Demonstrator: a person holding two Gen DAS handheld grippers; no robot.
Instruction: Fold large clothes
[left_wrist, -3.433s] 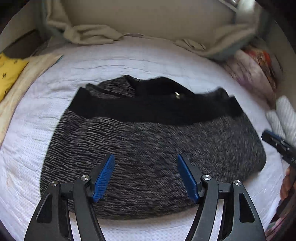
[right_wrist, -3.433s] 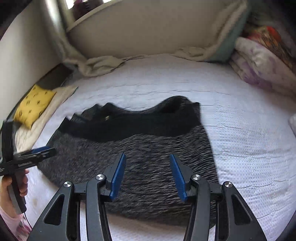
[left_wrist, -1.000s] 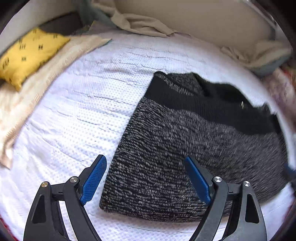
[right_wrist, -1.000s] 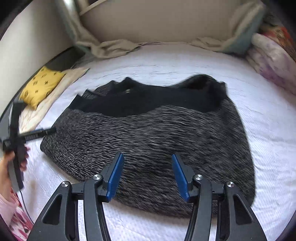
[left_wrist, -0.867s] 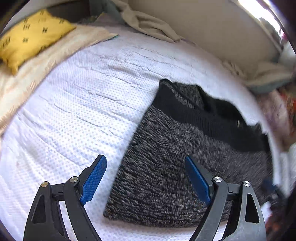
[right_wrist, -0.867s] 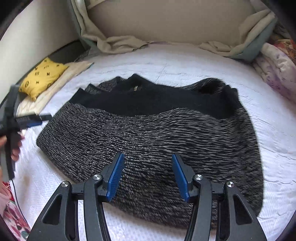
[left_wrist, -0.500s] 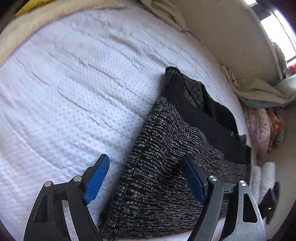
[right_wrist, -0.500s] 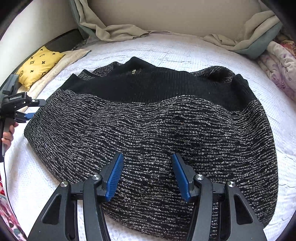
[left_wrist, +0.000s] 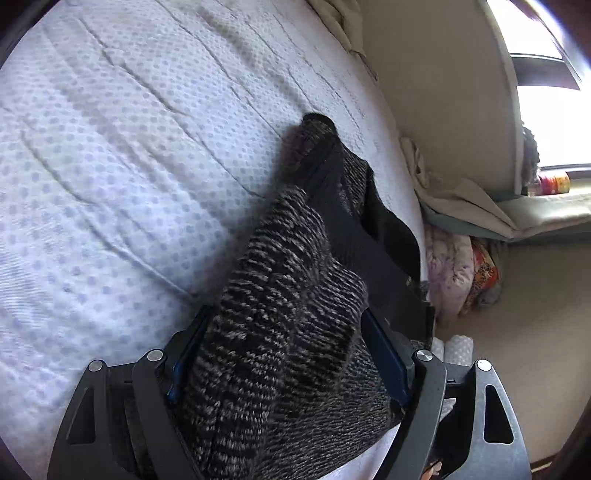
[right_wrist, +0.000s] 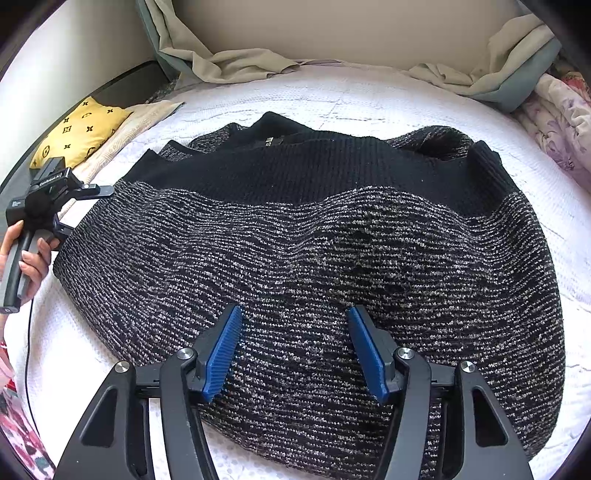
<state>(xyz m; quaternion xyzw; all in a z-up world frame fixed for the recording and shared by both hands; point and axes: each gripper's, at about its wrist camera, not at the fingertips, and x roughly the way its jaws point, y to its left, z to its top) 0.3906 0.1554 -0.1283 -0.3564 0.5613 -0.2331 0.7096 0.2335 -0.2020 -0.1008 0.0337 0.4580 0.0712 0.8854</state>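
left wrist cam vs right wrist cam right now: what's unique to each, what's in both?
Left wrist only: a window at upper right, and the sweater's side edge bunched between the left gripper fingers, which do not visibly clamp it.

Right wrist only: the yellow pillow, a hand holding the left gripper's handle, the right gripper with jaws opening over the knit, and the sweater's full spread with its black band.

Both: the grey-black sweater, the white bedspread, beige cloth along the wall, floral bedding.
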